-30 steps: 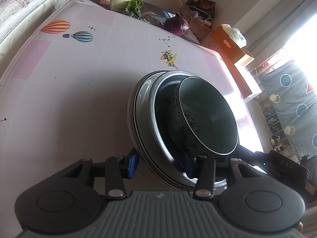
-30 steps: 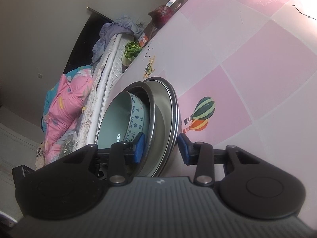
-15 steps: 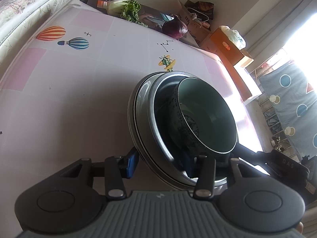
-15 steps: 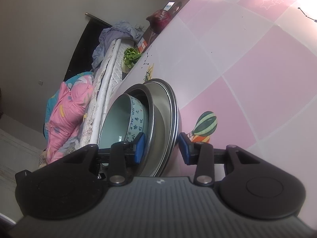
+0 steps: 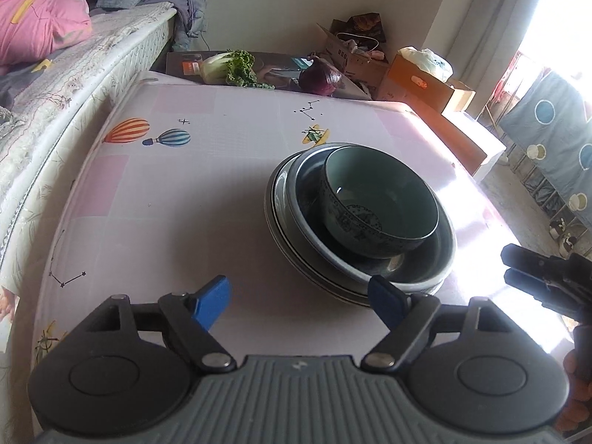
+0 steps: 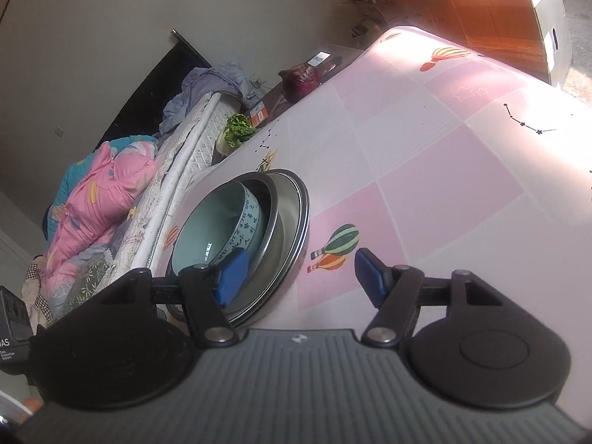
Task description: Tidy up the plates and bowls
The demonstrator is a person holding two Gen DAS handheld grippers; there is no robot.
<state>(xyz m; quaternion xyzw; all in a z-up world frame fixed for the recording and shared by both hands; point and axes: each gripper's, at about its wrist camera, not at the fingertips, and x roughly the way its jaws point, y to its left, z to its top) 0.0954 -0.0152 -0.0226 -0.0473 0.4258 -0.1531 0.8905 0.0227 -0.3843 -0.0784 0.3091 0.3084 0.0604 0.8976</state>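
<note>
Your left tool (image 5: 299, 298) has its jaws opening, spread wide, with only bare tabletop (image 5: 185, 192) between the blue pads; the stack's near rim sits just beyond the right-hand pad. Your right tool (image 6: 299, 275) is opening too, wide, its left pad in front of the stack's edge and nothing pressed between the pads. The stack rests on the tabletop: one patterned bowl (image 5: 381, 203) nested in one grey metal bowl (image 5: 425, 262), over plates (image 5: 281, 222) whose rims look like two, though you cannot be sure. Only the left view shows your right tool from outside, at the far right edge, and the window light beyond. Only the right view shows the script on the patterned bowl's (image 6: 218, 229) outer wall and a second pair of balloon prints. Both views show one purple cabbage (image 5: 320, 79), one leafy green (image 5: 229, 68) and one pink quilt (image 6: 100, 199) on the bed.
</note>
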